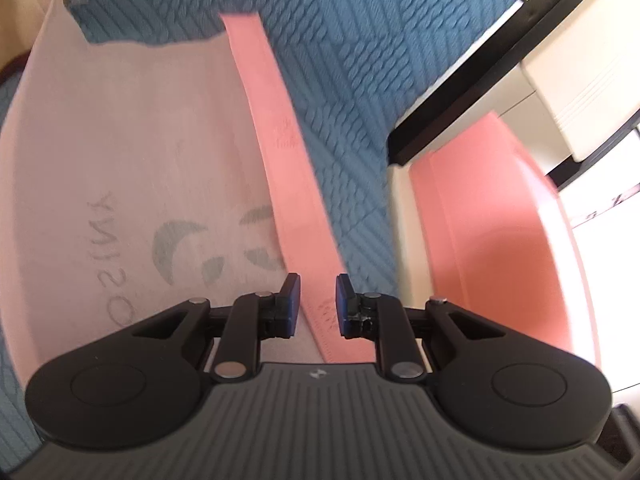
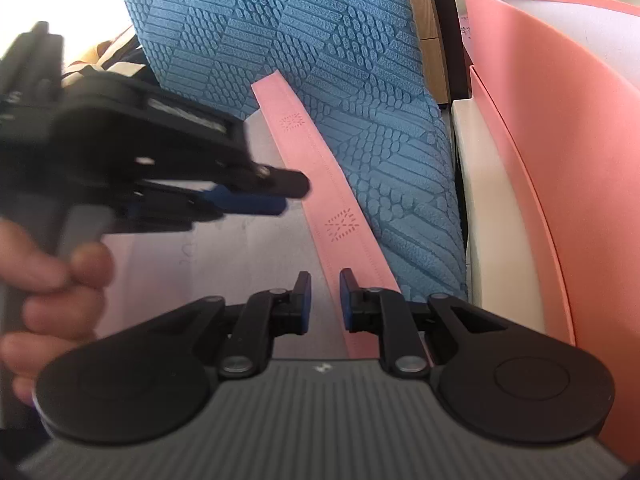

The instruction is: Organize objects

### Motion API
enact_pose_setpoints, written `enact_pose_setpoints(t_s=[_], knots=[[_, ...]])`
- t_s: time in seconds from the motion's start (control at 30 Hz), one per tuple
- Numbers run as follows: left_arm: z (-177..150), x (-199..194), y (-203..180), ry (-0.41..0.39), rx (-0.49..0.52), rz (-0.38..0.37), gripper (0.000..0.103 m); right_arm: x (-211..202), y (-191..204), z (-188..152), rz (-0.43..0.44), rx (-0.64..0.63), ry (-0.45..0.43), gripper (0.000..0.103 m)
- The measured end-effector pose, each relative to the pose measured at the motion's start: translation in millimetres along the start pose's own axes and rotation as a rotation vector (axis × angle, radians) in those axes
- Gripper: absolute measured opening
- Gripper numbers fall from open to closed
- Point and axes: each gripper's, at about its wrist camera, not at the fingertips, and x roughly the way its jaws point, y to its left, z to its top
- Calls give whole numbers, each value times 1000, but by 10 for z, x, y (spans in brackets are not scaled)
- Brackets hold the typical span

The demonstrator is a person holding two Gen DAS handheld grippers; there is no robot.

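Risk, as judged: pink strap (image 1: 280, 136) thin, flat against blue textured cover (image 1: 360, 60); pads could pinch cover along with strap, or slide off edge and close on nothing. Two tools near each other over same bag; collision possible.

Left tool (image 1: 318, 300): jaws narrow, nothing gripped, strap passing under gap. Right tool (image 2: 325, 300): jaws narrow, empty, strap just below and right of gap.

Pale bag (image 1: 120, 152) lies left of strap. Pink box (image 2: 560, 160) at right, apart from both tools.
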Motion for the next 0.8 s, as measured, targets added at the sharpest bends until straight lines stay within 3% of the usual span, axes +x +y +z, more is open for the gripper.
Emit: enact_pose_setpoints(t_s=[0.07, 0.2, 0.37, 0.5, 0.8], knots=[[-25, 36, 2, 3, 20, 35, 21, -40, 5, 29, -1, -5, -5, 22], [-42, 16, 24, 7, 18, 30, 21, -157, 23, 61, -16, -44, -39, 28], [-102, 1, 50, 2, 20, 31, 21, -248, -11, 106, -47, -55, -58, 29], [-113, -4, 47, -1, 21, 31, 21, -272, -62, 146, -87, -61, -72, 41], [-63, 23, 145, 2, -52, -19, 21, -163, -165, 137, -56, 8, -2, 41]])
